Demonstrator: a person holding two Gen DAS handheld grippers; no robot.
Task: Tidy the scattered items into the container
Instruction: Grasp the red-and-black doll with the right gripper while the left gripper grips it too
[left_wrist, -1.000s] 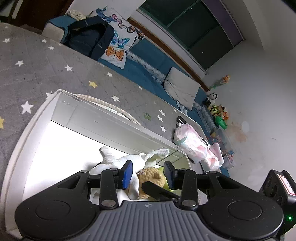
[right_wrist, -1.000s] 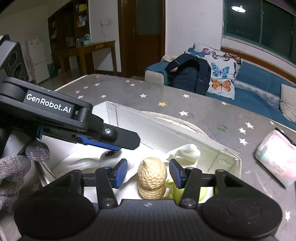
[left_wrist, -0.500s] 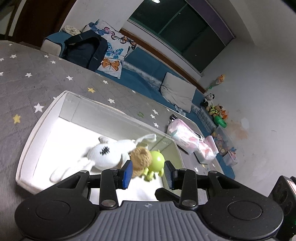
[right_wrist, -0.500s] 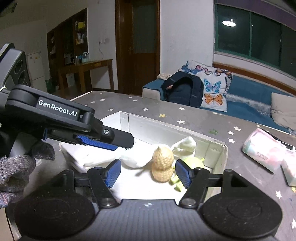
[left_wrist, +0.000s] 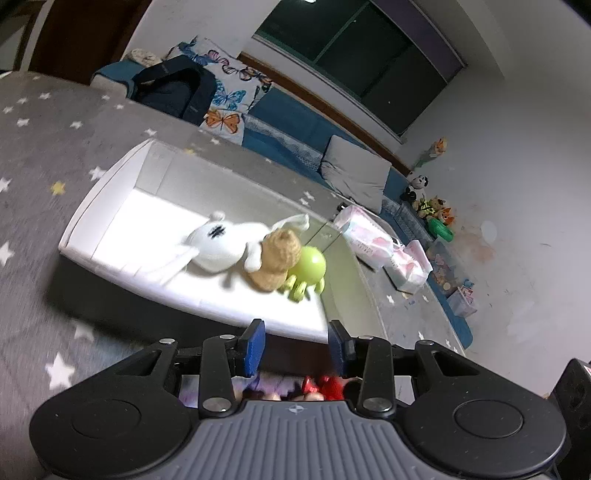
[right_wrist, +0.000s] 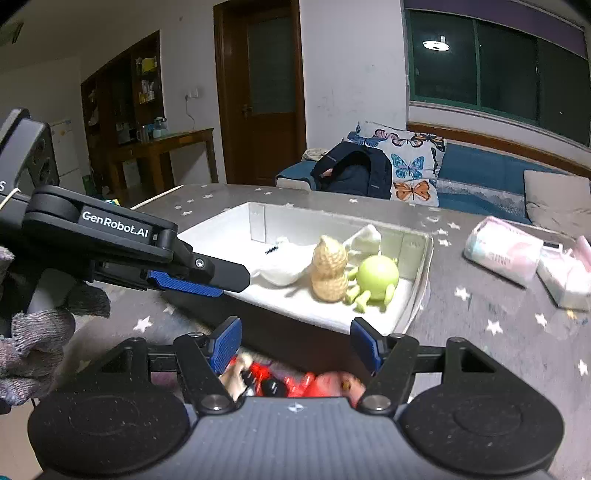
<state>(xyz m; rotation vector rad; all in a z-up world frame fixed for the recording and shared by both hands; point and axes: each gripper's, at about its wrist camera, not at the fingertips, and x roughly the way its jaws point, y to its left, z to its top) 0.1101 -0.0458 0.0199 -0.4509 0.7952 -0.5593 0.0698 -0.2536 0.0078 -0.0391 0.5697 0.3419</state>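
Observation:
The white tray (left_wrist: 96, 206) (right_wrist: 424, 266) stands on the grey star-print cloth. Inside it lie a white plush (left_wrist: 218, 247) (right_wrist: 284, 271), a tan knitted peanut toy (left_wrist: 277, 258) (right_wrist: 328, 269) and a green round toy (left_wrist: 310, 266) (right_wrist: 376, 275). My left gripper (left_wrist: 295, 345) is open and empty, short of the tray's near wall. In the right wrist view the left gripper (right_wrist: 221, 282) reaches in from the left beside the tray. My right gripper (right_wrist: 295, 345) is open too, with nothing between its pads. Blurred red and pink items (left_wrist: 325, 386) (right_wrist: 295, 384) lie under both grippers.
Pink tissue packs (left_wrist: 365, 240) (right_wrist: 502, 254) lie on the cloth right of the tray. A gloved hand (right_wrist: 33, 339) holds the left gripper. Behind the table is a blue sofa with a butterfly pillow (right_wrist: 410, 173) and a dark backpack (right_wrist: 354, 173).
Both grippers have drawn back from over the tray to its near side. The right jaws have widened and left the peanut toy standing in the tray.

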